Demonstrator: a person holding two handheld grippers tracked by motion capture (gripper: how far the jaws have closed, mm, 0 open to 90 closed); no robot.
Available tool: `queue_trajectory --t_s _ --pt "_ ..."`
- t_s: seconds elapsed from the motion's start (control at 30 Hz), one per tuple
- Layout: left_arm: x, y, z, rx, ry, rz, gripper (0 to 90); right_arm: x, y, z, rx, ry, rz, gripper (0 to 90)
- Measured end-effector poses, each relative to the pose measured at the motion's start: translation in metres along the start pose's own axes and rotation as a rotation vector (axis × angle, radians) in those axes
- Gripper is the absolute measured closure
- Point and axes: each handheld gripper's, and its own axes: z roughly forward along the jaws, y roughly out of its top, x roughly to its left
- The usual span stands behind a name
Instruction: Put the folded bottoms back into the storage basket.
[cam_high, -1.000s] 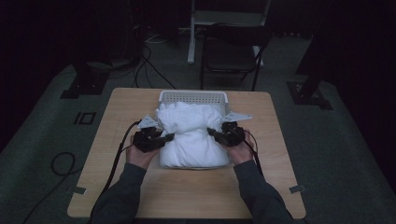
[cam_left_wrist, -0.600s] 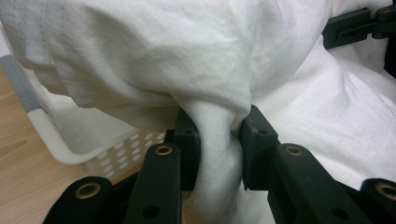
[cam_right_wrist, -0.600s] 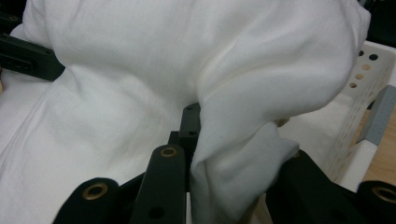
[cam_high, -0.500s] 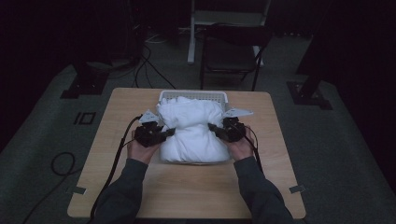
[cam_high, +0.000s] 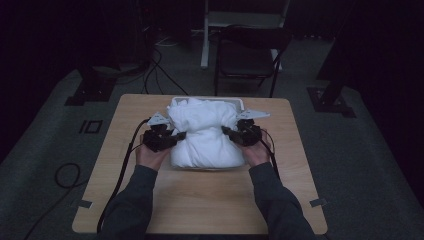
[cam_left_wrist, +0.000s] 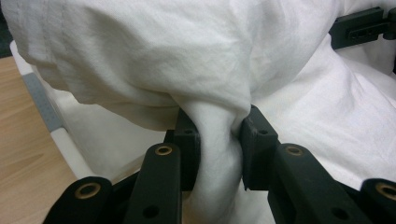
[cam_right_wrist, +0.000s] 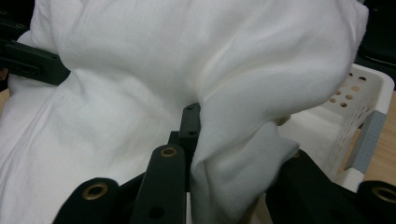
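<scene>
Both grippers were clamped on the white cloth (cam_high: 207, 132): the left gripper (cam_high: 176, 136) pinched a fold on its left side, the right gripper (cam_high: 228, 132) a fold on its right. The cloth was heaped over a white basket (cam_high: 235, 102) at the table's (cam_high: 200, 200) far middle. Lifting evenly with both hands would likely keep the bundle from snagging.

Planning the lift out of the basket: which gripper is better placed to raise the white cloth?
Neither: left gripper and right gripper both clamp the white cloth on opposite sides; lift together.
</scene>
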Motion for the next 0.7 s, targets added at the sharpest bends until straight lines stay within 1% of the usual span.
queue_trajectory --t_s 0.2,0.4,0.57,0.7 --pt "0.004 0.003 0.003 -0.004 0.001 -0.014 71.9 -0.003 0.005 0.002 -0.002 -0.004 0.003 74.5" --pt "0.007 0.007 0.006 -0.007 0.007 -0.018 71.9 -0.005 0.009 0.004 -0.003 -0.008 0.006 74.4" --pt "0.010 0.010 0.009 -0.001 0.013 -0.012 71.9 -0.008 0.013 0.005 -0.008 -0.012 0.010 74.5" --pt "0.011 0.012 0.012 -0.004 0.009 -0.016 72.0 -0.011 0.014 0.006 -0.011 -0.016 0.018 74.5"
